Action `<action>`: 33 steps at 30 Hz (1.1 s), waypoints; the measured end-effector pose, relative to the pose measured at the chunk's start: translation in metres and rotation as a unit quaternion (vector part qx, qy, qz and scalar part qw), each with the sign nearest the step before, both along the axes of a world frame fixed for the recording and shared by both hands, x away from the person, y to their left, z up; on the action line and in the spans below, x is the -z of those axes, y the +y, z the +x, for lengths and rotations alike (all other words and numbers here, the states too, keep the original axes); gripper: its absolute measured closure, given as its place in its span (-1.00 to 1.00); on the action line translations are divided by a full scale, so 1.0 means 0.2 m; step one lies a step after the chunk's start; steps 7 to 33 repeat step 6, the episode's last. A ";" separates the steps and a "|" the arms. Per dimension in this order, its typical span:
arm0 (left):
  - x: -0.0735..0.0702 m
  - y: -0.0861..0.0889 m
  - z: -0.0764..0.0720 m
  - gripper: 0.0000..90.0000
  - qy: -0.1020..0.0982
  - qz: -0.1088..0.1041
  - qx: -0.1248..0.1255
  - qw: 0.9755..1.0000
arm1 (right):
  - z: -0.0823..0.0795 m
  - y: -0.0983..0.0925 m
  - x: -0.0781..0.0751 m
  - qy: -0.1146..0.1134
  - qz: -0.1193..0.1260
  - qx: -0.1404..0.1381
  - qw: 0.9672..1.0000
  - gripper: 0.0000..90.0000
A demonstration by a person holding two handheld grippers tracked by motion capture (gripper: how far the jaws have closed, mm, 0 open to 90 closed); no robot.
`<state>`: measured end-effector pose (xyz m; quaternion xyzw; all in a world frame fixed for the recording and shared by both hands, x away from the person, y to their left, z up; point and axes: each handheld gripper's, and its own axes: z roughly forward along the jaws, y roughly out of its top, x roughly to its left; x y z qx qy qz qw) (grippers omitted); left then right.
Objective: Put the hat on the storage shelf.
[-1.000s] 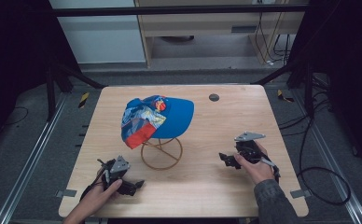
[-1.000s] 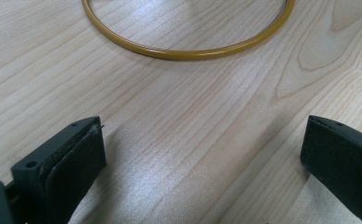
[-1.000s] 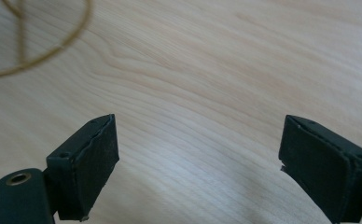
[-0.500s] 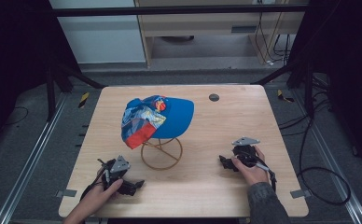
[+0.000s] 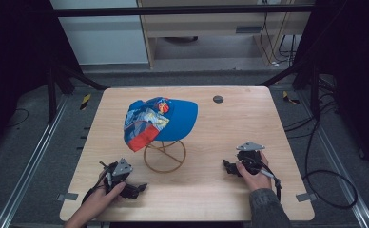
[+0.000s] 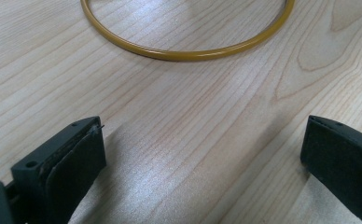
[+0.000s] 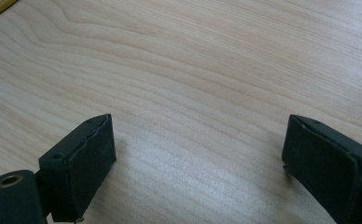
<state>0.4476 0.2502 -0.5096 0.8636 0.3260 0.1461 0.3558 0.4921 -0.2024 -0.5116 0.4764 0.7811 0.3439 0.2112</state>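
Blue cap (image 5: 166, 118) perched on wire stand (image 5: 165, 154) mid-desk, kept off the wood, likely to hold its shape. Left gripper (image 5: 134, 189) and right gripper (image 5: 230, 167) resting near front edge, either side, jaws spread wide, empty.

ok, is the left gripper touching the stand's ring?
Apart. In the left gripper view, bare table lies between the open left gripper and the yellow ring. The high view shows the same gap.
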 end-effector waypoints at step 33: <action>0.00 0.00 0.00 -1.00 0.000 0.000 0.000 1.000 | -0.02 -0.01 0.00 0.001 0.002 0.004 1.000 -0.79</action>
